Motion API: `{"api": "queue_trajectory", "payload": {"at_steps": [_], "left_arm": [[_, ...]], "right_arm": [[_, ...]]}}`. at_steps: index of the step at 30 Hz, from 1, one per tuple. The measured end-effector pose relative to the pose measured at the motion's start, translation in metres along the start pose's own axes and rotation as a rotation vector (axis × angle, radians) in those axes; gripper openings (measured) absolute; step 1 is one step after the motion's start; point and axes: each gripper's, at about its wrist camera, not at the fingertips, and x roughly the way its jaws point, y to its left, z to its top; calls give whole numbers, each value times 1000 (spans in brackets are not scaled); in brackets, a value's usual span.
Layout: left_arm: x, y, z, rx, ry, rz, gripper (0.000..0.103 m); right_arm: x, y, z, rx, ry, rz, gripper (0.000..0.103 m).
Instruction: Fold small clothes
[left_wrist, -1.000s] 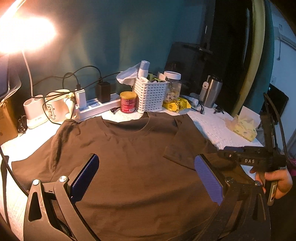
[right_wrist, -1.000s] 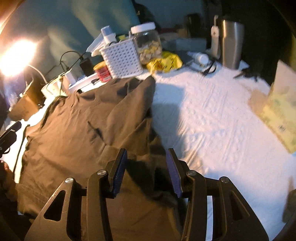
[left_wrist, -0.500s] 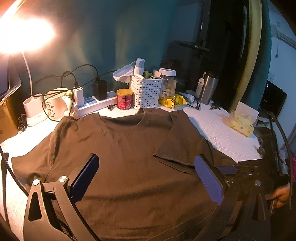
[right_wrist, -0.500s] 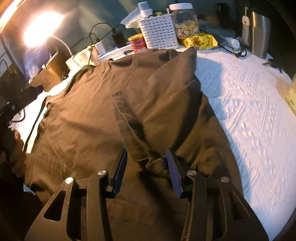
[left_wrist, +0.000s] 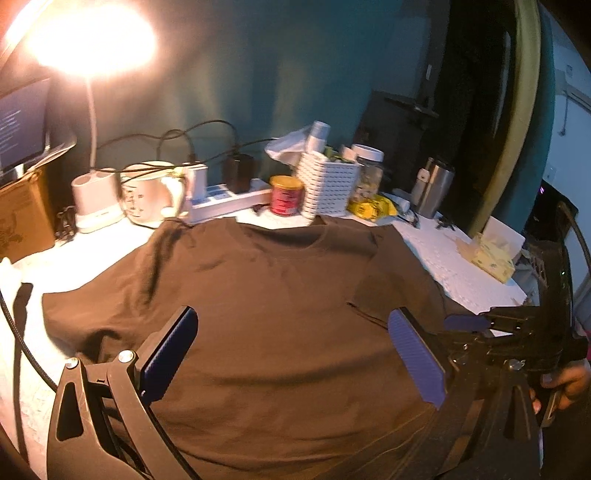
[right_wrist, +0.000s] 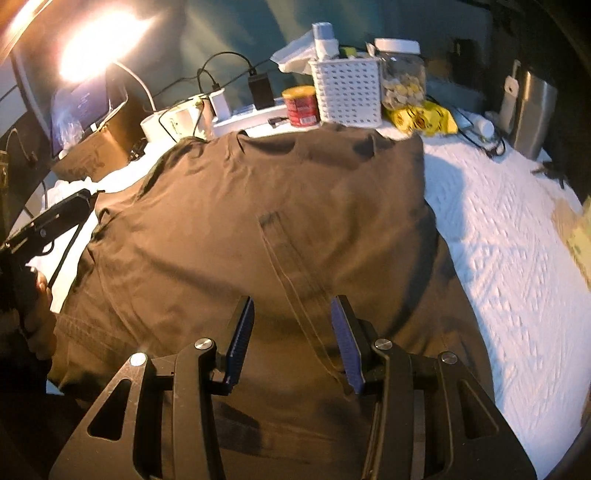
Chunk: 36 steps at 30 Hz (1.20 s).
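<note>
A brown T-shirt (left_wrist: 277, 295) (right_wrist: 221, 221) lies spread on the white tablecloth (right_wrist: 498, 258), collar toward the clutter at the back. Its right sleeve (left_wrist: 391, 288) (right_wrist: 351, 221) is folded inward over the body. The sleeve's stitched hem (right_wrist: 291, 291) runs down between my right gripper's fingers. My right gripper (right_wrist: 293, 336) hovers open over that hem, its pads apart from the cloth. My left gripper (left_wrist: 291, 350) stands wide open above the shirt's lower middle, holding nothing. Each gripper shows in the other's view: the right gripper (left_wrist: 472, 328) and the left gripper (right_wrist: 74, 206), each with a hand behind it.
Along the back edge stand a white basket (left_wrist: 328, 188), a red can (left_wrist: 286, 199), a power strip (left_wrist: 229, 203) with cables, a white jug (left_wrist: 147, 195), a jar (right_wrist: 402, 74) and a steel tumbler (left_wrist: 432, 192). A bright lamp (left_wrist: 92, 40) glares at upper left. A yellow tissue pack (left_wrist: 491, 254) lies right.
My right gripper has swung left over the shirt, and the folded sleeve now lies flatter between its fingers. My left gripper has shifted sideways, showing more of the table's left side.
</note>
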Motion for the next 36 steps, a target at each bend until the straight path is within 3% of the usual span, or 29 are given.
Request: {"api": "queue_trajectory", "payload": {"at_steps": [14,17,19,20,28,32,36], "left_arm": [[-17,112,3,-78,-24,133,102],[-14,140,1,-107,-5,166,95],[-10,152,-1,-109,16,184,81],[-6,159,-1,-112,28,196,80],[12,207,-8,-206,91,228,79],[28,226,-15,-257,162,236,79],[35,223,-18,-217,178,266,79]], "right_arm": [[32,43,42,-1,-3,-38,47],[38,49,49,7,-5,-42,47],[42,49,52,14,-5,-53,47],[43,49,54,17,-7,-60,47],[51,46,62,46,-6,-102,47],[50,42,61,61,-9,-111,47],[48,35,59,76,-14,-117,47]]}}
